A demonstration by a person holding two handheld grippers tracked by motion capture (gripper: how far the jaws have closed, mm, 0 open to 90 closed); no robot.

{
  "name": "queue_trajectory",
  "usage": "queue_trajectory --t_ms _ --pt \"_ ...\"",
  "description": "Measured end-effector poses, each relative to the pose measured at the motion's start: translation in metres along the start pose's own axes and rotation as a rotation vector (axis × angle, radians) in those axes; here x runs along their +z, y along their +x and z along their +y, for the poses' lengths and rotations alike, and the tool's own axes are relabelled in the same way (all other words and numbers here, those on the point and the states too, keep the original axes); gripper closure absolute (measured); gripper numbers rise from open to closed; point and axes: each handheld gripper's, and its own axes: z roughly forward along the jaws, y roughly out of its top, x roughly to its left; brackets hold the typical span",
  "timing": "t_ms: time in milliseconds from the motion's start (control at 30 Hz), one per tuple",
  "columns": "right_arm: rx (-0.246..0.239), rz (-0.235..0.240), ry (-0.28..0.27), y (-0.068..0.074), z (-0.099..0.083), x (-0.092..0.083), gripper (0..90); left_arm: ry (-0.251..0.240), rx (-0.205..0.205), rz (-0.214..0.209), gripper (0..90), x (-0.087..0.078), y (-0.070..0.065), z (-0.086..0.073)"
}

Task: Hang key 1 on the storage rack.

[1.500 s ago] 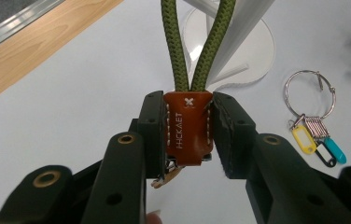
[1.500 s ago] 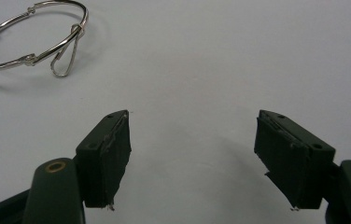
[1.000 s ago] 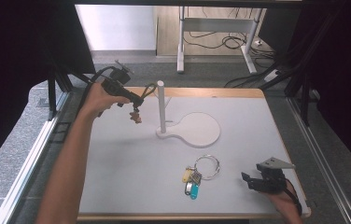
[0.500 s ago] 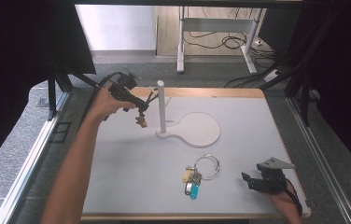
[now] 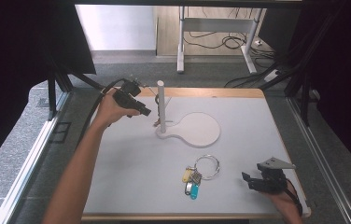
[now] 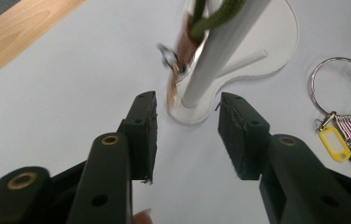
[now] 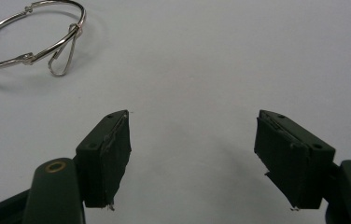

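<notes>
Here the left gripper (image 5: 146, 112) hovers over the far left part of the table (image 5: 131, 163), jaws apart and holding nothing, just beside a white post (image 5: 161, 106) on a flat white base (image 5: 201, 129). A green cord (image 6: 213, 16) with a small coppery fob (image 6: 183, 56) hangs looped on the post, so the hanging step looks done. The right gripper (image 5: 250, 181) rests near the near right corner, jaws wide and empty; a next move would probably need it to reach left and close on the key ring (image 5: 207, 166) with tags (image 5: 190, 182) lying near the near edge.
</notes>
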Motion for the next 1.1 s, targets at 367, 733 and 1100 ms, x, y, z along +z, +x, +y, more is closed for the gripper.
queue_trajectory --t_ms 367,733,1100 --pt "0.000 0.002 -0.016 0.001 0.002 -0.005 27.2 -0.082 0.034 0.012 49.5 -0.025 -0.028 -0.029" --pt "-0.018 0.006 -0.012 0.004 0.004 -0.004 27.1 -0.140 0.076 0.017 47.3 -0.036 -0.058 -0.074" --pt "-0.021 0.010 -0.013 0.004 0.004 -0.004 27.2 -0.131 0.059 0.018 46.9 -0.014 -0.072 -0.129"
